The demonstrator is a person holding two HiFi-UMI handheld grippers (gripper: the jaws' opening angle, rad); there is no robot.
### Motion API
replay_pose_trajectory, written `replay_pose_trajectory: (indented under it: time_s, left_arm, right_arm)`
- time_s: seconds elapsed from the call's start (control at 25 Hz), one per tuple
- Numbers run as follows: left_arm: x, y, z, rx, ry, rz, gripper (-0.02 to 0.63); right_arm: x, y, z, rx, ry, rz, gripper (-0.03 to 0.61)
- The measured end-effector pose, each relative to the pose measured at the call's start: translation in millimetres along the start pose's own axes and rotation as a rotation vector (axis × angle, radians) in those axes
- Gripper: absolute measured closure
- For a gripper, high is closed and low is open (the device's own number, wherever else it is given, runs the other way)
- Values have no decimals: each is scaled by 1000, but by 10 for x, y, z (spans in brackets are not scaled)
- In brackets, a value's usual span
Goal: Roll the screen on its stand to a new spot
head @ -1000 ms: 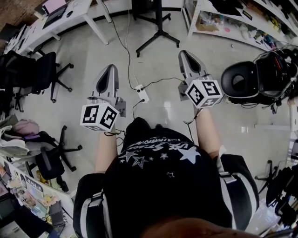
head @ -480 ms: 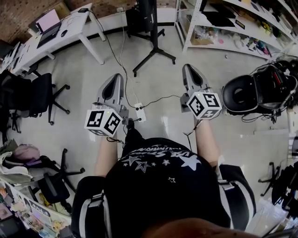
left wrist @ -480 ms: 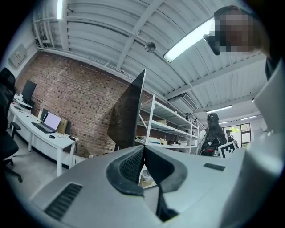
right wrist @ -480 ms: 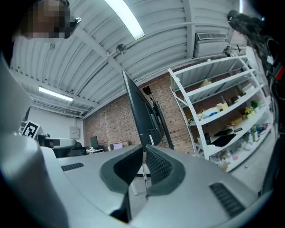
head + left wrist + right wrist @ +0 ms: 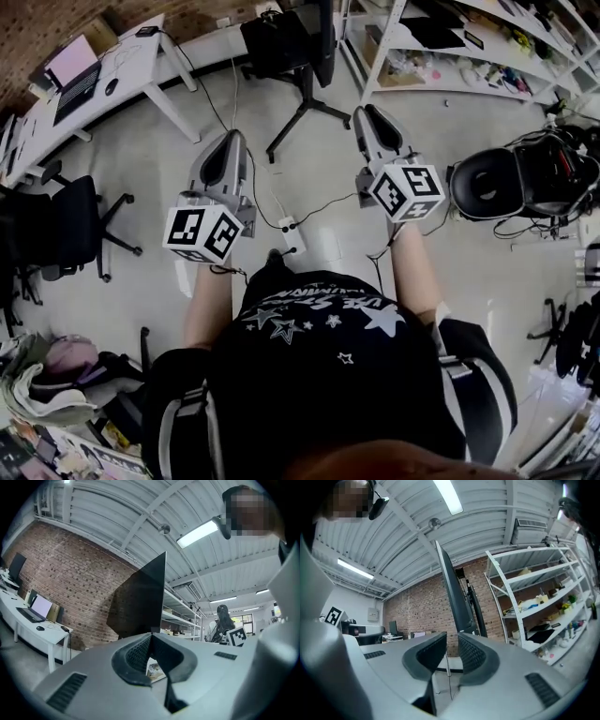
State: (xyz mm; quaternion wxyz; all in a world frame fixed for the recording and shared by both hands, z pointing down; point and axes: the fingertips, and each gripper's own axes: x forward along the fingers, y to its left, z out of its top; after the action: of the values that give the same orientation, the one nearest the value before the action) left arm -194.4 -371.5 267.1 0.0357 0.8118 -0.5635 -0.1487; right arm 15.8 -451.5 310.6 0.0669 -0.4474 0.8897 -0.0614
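Observation:
The black screen (image 5: 286, 37) stands on a wheeled black stand (image 5: 305, 103) on the floor at the top centre of the head view. My left gripper (image 5: 232, 139) points at it from the lower left, still short of the stand's legs. My right gripper (image 5: 364, 112) is raised just right of the stand. In the left gripper view the screen (image 5: 140, 597) looms as a dark panel ahead, and the left gripper (image 5: 151, 635) is shut on nothing. In the right gripper view the screen (image 5: 454, 597) appears edge-on, close ahead. The right gripper (image 5: 452, 641) is opening, with only a narrow empty gap.
A power strip (image 5: 292, 234) with trailing cables lies on the floor between my arms. A white desk (image 5: 141, 70) with a laptop runs along the left, white shelving (image 5: 441, 47) along the right. An office chair (image 5: 66, 225) stands at left, black seat-like gear (image 5: 511, 183) at right.
The person has walked towards the screen, which now fills more of the top of the head view. Both grippers are nearer its stand, and the power strip has slid back towards the body.

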Motion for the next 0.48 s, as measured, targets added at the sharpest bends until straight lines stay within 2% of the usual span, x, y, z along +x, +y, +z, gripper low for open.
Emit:
replay_pose_trajectory:
  time_s: [0.16, 0.24, 0.32, 0.48]
  left_arm:
    - [88, 282, 61, 4, -2, -42, 603]
    - [99, 462, 88, -23, -9, -53, 603]
    - [109, 627, 144, -52, -23, -66, 603]
    - [150, 878, 217, -40, -24, -102, 603]
  right_arm:
    - [340, 161, -24, -24, 19, -12, 470]
    - [499, 216, -37, -28, 21, -27, 453]
    - [643, 238, -37, -32, 13, -60, 440]
    - [858, 220, 10, -42, -13, -139, 381]
